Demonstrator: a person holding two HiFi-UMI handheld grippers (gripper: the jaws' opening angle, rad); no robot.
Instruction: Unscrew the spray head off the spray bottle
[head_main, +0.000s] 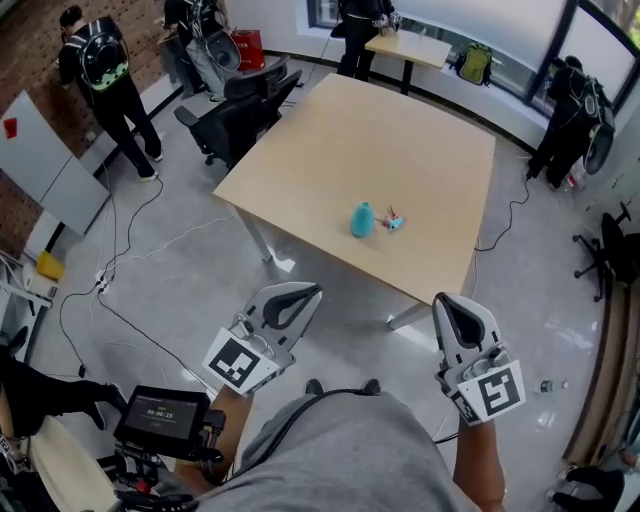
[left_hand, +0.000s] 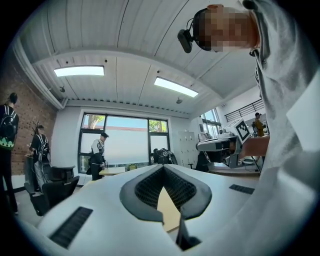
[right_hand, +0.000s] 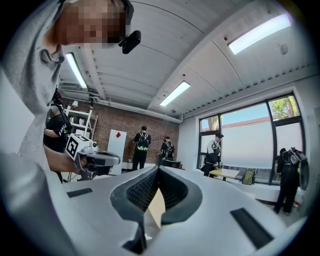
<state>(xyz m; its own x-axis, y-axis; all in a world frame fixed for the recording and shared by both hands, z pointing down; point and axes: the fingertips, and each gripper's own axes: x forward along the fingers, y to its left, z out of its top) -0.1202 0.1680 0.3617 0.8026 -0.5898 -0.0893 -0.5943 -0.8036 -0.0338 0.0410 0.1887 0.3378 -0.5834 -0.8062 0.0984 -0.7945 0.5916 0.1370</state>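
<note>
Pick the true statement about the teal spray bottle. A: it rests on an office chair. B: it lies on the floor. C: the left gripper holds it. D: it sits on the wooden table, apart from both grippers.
D: the head view shows the spray bottle on the table, well beyond the shut, empty left gripper and right gripper.

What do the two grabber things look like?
The left gripper and right gripper are white, rounded shells with black ribbed lining inside the jaws. Each carries a cube with black-and-white square markers. The person wears a grey top.
</note>
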